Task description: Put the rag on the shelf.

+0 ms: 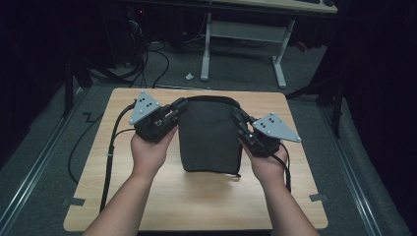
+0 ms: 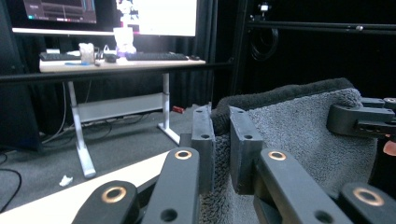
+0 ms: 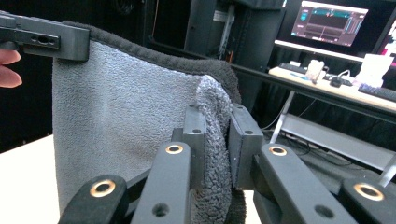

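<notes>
A dark grey towel [image 1: 209,137] hangs folded above the middle of the wooden table [image 1: 123,196]. The left gripper [image 1: 178,109] and right gripper [image 1: 238,118] each clamp a top corner, holding it stretched between them

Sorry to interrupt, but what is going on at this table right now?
A person is handling a dark grey towel with a gripper in each hand. The left gripper and the right gripper each pinch an upper corner of it, one at each side, above the wooden table.
</notes>
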The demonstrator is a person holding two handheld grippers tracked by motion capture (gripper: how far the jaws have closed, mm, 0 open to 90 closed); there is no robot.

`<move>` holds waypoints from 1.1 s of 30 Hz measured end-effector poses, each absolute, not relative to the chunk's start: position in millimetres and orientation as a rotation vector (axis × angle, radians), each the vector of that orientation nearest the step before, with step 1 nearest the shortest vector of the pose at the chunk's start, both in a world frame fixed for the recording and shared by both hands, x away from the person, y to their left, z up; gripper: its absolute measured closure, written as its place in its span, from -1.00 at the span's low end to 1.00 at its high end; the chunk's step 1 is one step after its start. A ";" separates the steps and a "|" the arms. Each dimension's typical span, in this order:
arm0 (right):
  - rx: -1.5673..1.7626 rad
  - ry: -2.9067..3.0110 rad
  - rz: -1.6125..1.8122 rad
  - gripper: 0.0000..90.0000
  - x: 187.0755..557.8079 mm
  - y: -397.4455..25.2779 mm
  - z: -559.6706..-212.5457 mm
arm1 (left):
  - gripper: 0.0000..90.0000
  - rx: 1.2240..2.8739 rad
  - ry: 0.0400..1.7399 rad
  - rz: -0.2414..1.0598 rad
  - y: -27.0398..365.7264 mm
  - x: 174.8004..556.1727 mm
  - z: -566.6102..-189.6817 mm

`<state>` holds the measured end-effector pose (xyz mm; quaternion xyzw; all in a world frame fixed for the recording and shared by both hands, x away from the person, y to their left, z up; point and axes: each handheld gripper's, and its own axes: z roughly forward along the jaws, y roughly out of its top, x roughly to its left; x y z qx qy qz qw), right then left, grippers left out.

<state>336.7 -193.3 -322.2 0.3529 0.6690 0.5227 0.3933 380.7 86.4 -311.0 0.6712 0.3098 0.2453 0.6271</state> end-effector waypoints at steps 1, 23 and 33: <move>0.900 1.692 1.329 0.78 337.0 -193.5 -320.1 | 0.83 1.537 0.707 0.568 85.6 381.0 -308.8; 0.934 1.690 1.327 0.78 370.9 -194.6 -304.6 | 0.83 1.538 0.717 0.594 82.2 414.7 -293.7; 0.955 1.706 1.341 0.78 406.7 -197.9 -303.1 | 0.83 1.537 0.747 0.619 78.0 445.0 -296.0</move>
